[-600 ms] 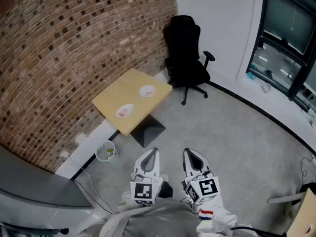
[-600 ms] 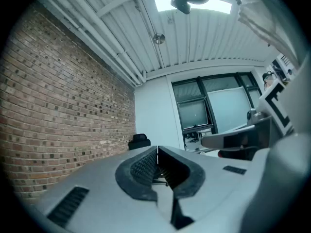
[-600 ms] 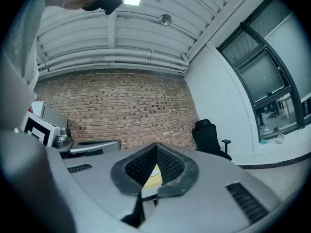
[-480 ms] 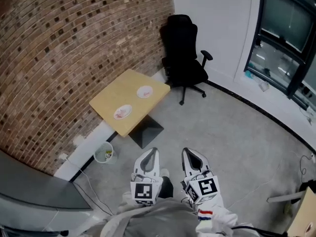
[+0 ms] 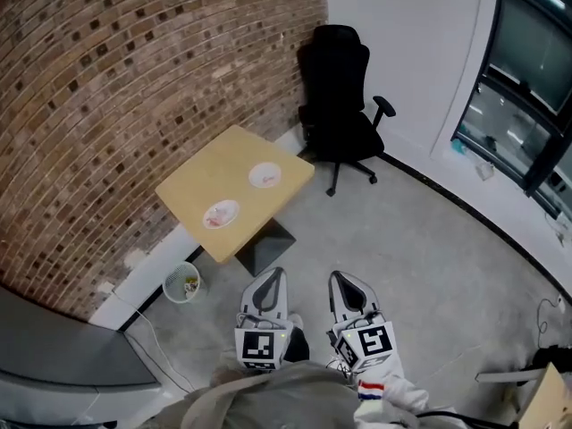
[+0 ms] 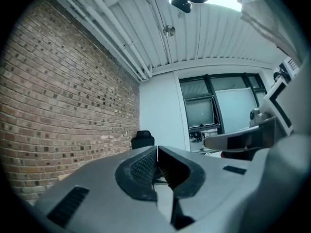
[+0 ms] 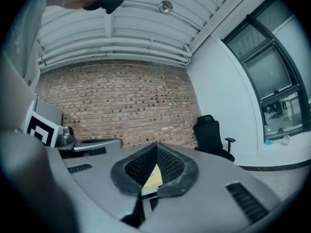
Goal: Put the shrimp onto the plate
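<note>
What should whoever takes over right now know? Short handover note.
Left tongs: shut, empty. Right tongs: shut, empty. Both are well short of the table.
Two plates on the table: near plate and far plate. The pinkish bits on the near plate may be the shrimp, but they are too small to be sure.
Done: nothing visible.
Left: approach, grasp the shrimp, set it on the plate.

A small round white nearer plate (image 5: 234,209) lies flat on the light wooden counter (image 5: 228,161), carrying pink shrimp (image 5: 219,214). The farther plate (image 5: 264,176) lies apart from it, showing a faint pink spot too small to make out.
</note>
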A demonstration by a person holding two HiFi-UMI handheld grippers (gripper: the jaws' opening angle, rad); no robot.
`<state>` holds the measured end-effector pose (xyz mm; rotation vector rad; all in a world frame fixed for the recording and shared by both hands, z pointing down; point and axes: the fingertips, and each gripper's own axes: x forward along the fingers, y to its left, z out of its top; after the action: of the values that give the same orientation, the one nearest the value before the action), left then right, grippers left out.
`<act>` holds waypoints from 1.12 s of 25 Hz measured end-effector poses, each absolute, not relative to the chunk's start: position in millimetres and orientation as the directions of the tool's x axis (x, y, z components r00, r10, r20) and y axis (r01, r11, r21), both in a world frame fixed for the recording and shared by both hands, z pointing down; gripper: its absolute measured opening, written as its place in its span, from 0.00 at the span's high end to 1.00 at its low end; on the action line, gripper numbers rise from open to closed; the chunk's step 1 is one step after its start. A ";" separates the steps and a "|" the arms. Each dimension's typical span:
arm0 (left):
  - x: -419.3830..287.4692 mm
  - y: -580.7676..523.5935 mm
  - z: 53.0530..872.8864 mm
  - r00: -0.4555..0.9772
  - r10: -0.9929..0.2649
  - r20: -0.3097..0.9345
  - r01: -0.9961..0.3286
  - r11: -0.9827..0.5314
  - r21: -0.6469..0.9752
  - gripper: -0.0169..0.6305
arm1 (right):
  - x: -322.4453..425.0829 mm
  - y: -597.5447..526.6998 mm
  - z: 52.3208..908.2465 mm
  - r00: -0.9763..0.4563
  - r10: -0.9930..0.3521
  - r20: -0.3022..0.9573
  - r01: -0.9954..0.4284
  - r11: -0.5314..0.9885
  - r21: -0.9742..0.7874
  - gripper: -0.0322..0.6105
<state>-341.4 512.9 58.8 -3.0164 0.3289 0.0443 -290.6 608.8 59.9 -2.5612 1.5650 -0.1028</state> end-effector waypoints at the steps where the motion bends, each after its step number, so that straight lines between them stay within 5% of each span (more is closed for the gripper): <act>1: -332.0 502.0 59.6 0.977 -0.211 -0.038 -0.214 -0.971 -0.103 0.95 | -281.9 597.3 60.5 0.456 -0.890 -0.008 -0.880 -0.449 -0.152 0.91; 28: -210.9 242.9 73.0 0.943 -0.332 0.010 -0.331 -0.943 -0.005 0.95 | -146.8 336.0 67.5 0.350 -0.932 0.095 -0.925 -0.360 -0.124 0.91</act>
<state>-210.9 242.9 73.0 -3.0937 0.5277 -0.0166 -146.8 336.0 67.5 -2.5413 1.7490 -0.2303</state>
